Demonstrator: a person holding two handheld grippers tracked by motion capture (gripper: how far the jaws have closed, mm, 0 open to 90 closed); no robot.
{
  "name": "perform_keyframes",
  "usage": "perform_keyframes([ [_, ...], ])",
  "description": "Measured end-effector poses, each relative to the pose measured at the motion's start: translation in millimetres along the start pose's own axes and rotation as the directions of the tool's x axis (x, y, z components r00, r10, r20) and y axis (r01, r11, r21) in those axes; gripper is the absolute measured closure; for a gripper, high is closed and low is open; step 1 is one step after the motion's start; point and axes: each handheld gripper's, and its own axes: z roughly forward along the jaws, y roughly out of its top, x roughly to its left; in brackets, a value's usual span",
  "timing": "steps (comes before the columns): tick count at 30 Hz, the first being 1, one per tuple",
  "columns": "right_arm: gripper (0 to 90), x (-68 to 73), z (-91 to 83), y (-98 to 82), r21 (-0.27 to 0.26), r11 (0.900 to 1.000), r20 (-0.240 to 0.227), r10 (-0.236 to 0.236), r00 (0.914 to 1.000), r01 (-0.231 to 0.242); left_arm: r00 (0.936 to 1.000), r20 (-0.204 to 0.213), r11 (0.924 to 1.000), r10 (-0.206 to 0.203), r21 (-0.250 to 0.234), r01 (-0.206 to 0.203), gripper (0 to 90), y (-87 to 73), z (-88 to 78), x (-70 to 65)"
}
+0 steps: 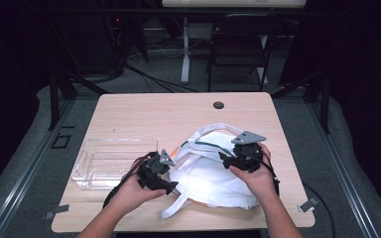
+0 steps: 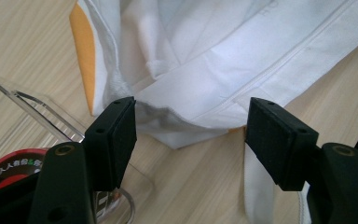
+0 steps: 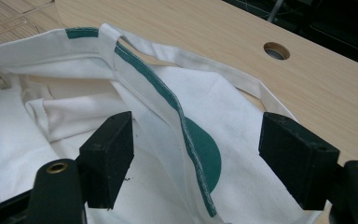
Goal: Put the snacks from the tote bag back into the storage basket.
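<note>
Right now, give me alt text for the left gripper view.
A white cloth bag with an orange patch lies on the wooden table, its folded edge between the left gripper's open black fingers. A clear plastic tray sits lower left.

a clear plastic tray (image 1: pixel 110 162) lies on the wooden table (image 1: pixel 168 111).

Far half of the light wooden table (image 1: pixel 154 111) lies bare, open passage there apart from one small round dark cable hole (image 1: pixel 219 105). Near left: clear plastic rectangular tray (image 1: pixel 104 161) blocks the approach (low walls, hard to spot). Crumpled white cloth bag with green and orange trim (image 1: pixel 213 173) covers the near right; its loose white strap (image 1: pixel 176 206) trails toward the front edge.
</note>
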Motion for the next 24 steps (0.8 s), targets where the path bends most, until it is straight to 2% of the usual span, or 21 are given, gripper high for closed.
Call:
perform_keyframes([
  [6,26.2,0.9,0.8,-0.2,-0.003,1.000,0.001,-0.003,1.0000,0.003,0.9999,-0.001,0.9992,-0.016,-0.036,0.016,34.0,-3.5,4.1,-2.6],
  [15,27.3,3.0,2.0,-0.3,0.001,1.000,0.000,-0.018,0.9998,0.018,0.9999,-0.006,0.9985,-0.010,-0.055,0.010,34.3,-7.0,9.3,-7.1],
  [24,28.9,6.2,4.5,-1.1,0.001,1.000,-0.006,-0.027,0.9996,0.027,0.9996,-0.012,0.9959,-0.027,-0.087,0.026,34.3,-9.3,9.8,-8.5],
])
